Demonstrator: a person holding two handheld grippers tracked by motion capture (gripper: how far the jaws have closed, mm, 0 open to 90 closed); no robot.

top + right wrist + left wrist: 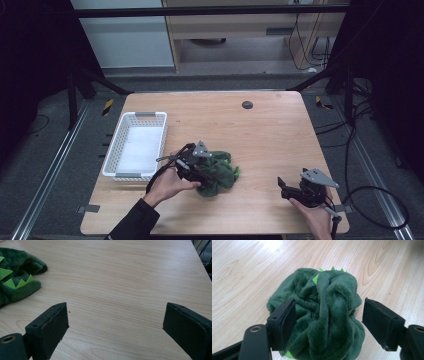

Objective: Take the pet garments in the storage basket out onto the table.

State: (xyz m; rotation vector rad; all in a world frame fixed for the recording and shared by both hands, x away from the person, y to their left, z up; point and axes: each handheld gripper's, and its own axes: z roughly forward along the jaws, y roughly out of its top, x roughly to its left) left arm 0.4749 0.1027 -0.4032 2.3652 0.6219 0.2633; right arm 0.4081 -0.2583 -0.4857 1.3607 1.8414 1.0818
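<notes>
Here, the plush (pixel 322 315) is straddled by the wide left tongs (pixel 325 322), its left pad touching, seemingly for regripping; the right tongs (pixel 113 322) are parked wide, well aside.

Grey floor (pixel 45 165), pale wooden cabinet (pixel 240 30) behind, dark surroundings.

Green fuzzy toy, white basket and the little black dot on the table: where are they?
Green fuzzy toy (pixel 329 315), left gripper view, on its twisted plush middle.
White basket (pixel 115 142), high view, on its left wall.
Black dot (pixel 247 104), high view, on its centre.
</notes>
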